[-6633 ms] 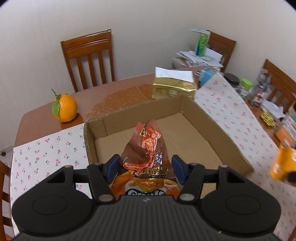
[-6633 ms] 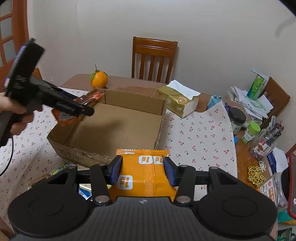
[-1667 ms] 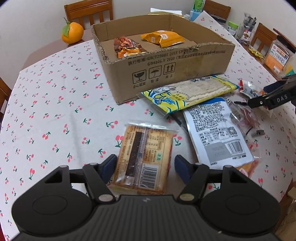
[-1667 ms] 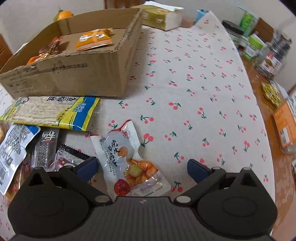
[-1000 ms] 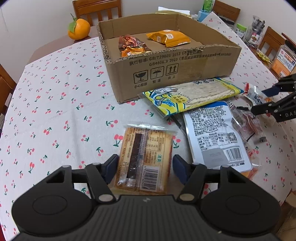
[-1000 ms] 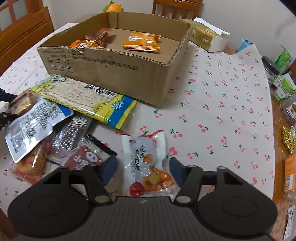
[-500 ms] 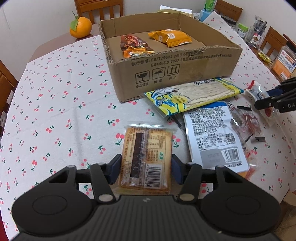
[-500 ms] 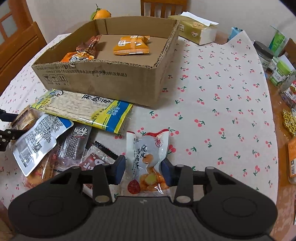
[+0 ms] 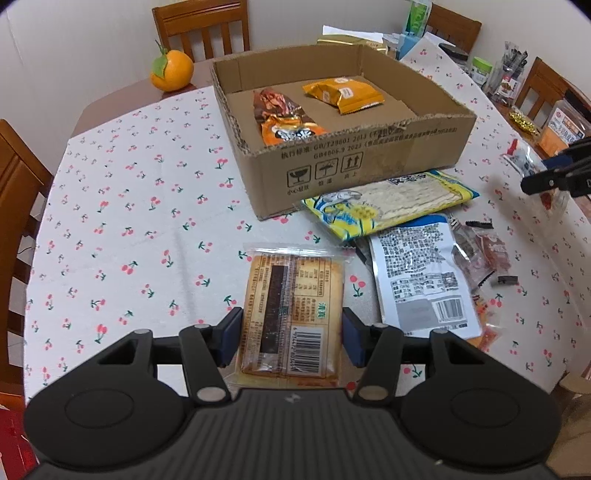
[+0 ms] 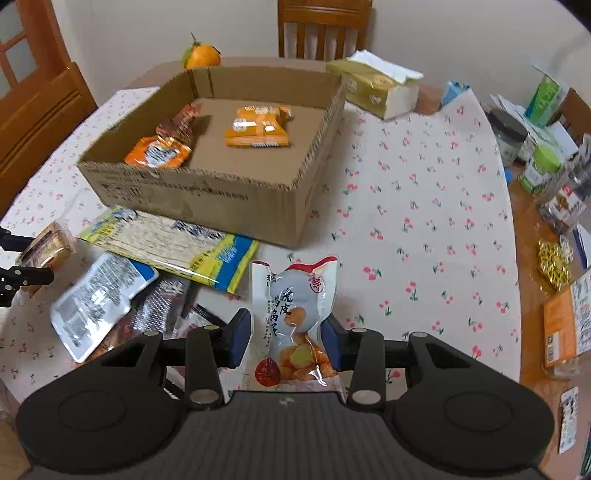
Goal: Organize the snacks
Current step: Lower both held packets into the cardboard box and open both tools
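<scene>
My left gripper (image 9: 291, 330) is shut on a clear-wrapped biscuit pack (image 9: 293, 310) and holds it above the cherry-print cloth. My right gripper (image 10: 286, 338) is shut on a white pouch of orange snacks (image 10: 295, 321), lifted off the table. The open cardboard box (image 9: 369, 155) stands ahead, also in the right wrist view (image 10: 207, 192). It holds an orange-brown snack bag (image 9: 284, 122) and an orange packet (image 9: 343, 92). A long yellow-blue cracker pack (image 9: 391, 206), a white pouch (image 9: 421, 277) and small red snack packs (image 9: 484, 254) lie in front of the box.
An orange (image 9: 171, 70) sits on the bare wood behind the box. A gold tissue box (image 10: 376, 88) stands behind the box. Jars and bottles (image 10: 543, 166) crowd the right edge. Wooden chairs (image 9: 201, 26) ring the table.
Both grippers have closed on their packs and lifted them off the cloth. Both views have risen and tilted toward the box.
</scene>
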### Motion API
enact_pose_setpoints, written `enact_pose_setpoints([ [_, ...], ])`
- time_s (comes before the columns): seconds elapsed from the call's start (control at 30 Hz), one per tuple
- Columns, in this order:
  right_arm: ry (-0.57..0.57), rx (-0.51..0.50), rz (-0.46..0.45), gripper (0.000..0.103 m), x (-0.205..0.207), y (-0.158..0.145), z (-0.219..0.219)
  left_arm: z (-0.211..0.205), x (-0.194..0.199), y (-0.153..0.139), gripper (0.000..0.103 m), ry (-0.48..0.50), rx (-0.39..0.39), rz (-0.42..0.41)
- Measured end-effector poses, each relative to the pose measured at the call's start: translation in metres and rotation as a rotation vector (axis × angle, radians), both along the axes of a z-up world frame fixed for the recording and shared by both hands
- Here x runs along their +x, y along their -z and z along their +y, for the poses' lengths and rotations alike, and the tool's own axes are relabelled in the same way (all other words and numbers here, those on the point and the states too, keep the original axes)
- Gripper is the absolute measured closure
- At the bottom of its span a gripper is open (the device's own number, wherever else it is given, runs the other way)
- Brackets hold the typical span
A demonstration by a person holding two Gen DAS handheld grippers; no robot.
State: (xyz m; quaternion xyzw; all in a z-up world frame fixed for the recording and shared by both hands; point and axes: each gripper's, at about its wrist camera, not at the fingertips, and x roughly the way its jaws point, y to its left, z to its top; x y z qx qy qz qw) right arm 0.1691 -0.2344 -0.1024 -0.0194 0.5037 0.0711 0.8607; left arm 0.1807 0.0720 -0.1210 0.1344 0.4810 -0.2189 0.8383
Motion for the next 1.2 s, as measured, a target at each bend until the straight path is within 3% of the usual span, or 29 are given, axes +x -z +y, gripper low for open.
enact_pose_setpoints([
  [0.3, -0.079, 0.013, -0.077, 0.056, 0.012, -0.038, 0.014, 0.002, -0.008, -0.034, 0.048, 0.012, -0.026, -0.031],
  [0.63, -0.201, -0.003, -0.179, 0.056, 0.064, -0.067, 0.04, -0.004, -0.015, -0.063, 0.048, 0.01, -0.095, -0.082],
  [0.9, -0.23, -0.001, -0.156, 0.056, 0.12, -0.048, 0.058, -0.001, -0.02, -0.067, 0.048, -0.025, -0.107, -0.088],
  [1.07, -0.238, -0.01, -0.126, 0.056, 0.133, -0.029, 0.067, 0.002, -0.019, -0.07, 0.048, -0.047, -0.106, -0.097],
  [1.13, -0.232, -0.015, -0.124, 0.053, 0.134, -0.025, 0.069, 0.003, -0.019, -0.071, 0.048, -0.052, -0.104, -0.1],
  [1.2, -0.223, -0.017, -0.128, 0.037, 0.132, -0.025, 0.07, 0.002, -0.017, -0.072, 0.048, -0.054, -0.102, -0.102],
])
